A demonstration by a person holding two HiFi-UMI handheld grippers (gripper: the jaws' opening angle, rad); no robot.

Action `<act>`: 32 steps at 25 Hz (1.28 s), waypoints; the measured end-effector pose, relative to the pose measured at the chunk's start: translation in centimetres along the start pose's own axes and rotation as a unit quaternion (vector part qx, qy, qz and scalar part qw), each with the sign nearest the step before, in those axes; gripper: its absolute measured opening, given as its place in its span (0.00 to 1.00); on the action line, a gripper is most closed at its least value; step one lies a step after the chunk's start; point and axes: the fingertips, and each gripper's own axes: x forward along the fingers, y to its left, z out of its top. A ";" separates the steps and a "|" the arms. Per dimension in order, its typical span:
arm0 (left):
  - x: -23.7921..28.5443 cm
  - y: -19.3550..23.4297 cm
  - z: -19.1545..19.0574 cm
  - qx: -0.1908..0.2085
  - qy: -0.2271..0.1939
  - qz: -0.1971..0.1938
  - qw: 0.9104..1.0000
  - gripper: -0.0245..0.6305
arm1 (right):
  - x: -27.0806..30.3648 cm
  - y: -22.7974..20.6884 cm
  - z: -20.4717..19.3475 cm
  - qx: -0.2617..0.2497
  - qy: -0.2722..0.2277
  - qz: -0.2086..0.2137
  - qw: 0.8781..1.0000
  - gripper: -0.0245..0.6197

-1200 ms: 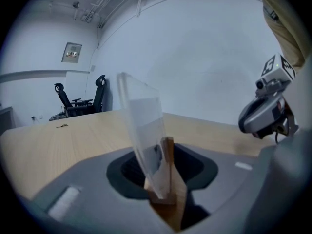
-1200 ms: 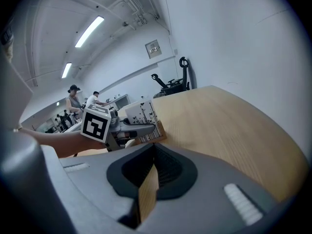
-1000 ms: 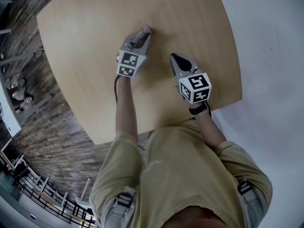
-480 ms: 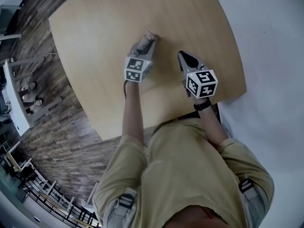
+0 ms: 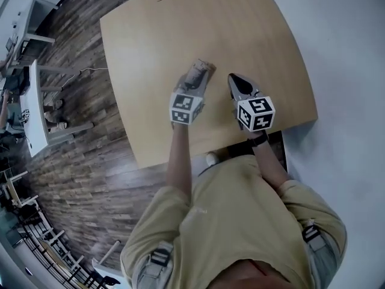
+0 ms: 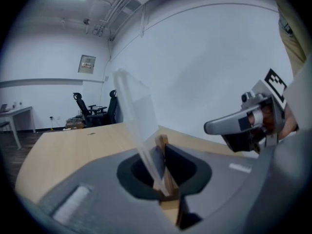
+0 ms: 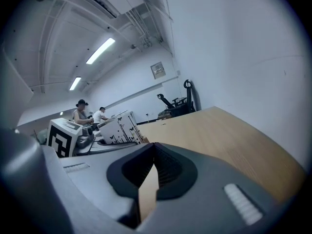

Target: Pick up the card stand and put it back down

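The left tool [image 6: 161,152] is clamped on the card stand [image 6: 138,112], held above the table [image 5: 144,53] towards its near edge. The right tool [image 7: 153,152] is pinched together, empty. Best lower it level, foot flat, before loosening.

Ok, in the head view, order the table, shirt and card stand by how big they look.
1. Table and shirt: they cover much the same area, and the shirt sits nearer the camera, so I won't rank them.
2. Card stand: by far the smallest.
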 end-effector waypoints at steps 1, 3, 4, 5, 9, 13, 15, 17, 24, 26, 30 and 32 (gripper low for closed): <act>-1.3 -0.1 0.4 -0.003 -0.006 0.010 1.000 0.09 | -0.6 1.0 0.3 -0.011 -0.004 0.003 1.000 0.05; -4.2 -0.1 1.0 -0.007 -0.015 0.032 0.999 0.09 | -1.8 3.1 0.7 -0.032 -0.014 0.008 0.999 0.05; -5.6 -0.1 1.3 -0.007 -0.017 0.044 0.999 0.09 | -2.2 4.1 0.9 -0.041 -0.018 0.011 0.999 0.05; -7.0 0.0 1.5 -0.002 -0.016 0.056 0.998 0.09 | -2.5 5.2 1.1 -0.049 -0.023 0.015 0.998 0.05; -11.8 -0.3 2.7 0.019 -0.023 0.088 0.996 0.09 | -3.4 9.1 1.7 -0.073 -0.038 0.034 0.996 0.05; -16.6 -1.2 3.5 0.016 -0.045 0.113 0.992 0.09 | -5.1 12.7 1.6 -0.092 -0.051 0.043 0.994 0.05; -19.2 -1.7 3.6 0.008 -0.056 0.126 0.990 0.09 | -6.2 14.5 1.2 -0.101 -0.058 0.046 0.992 0.05; -21.7 -2.0 3.4 0.007 -0.064 0.143 0.988 0.09 | -7.2 16.2 0.8 -0.112 -0.063 0.048 0.991 0.05; -28.7 -3.0 4.3 0.014 -0.113 0.190 0.975 0.09 | -10.8 20.4 0.5 -0.152 -0.087 0.049 0.983 0.05; -30.2 -3.6 4.5 0.014 -0.126 0.193 0.973 0.09 | -11.7 21.5 0.3 -0.156 -0.093 0.049 0.982 0.05; -32.0 -4.4 4.3 0.016 -0.134 0.205 0.969 0.09 | -12.6 23.0 0.6 -0.165 -0.110 0.050 0.979 0.05; -32.4 -4.5 4.0 0.014 -0.134 0.213 0.968 0.09 | -13.1 23.5 1.2 -0.169 -0.120 0.049 0.977 0.05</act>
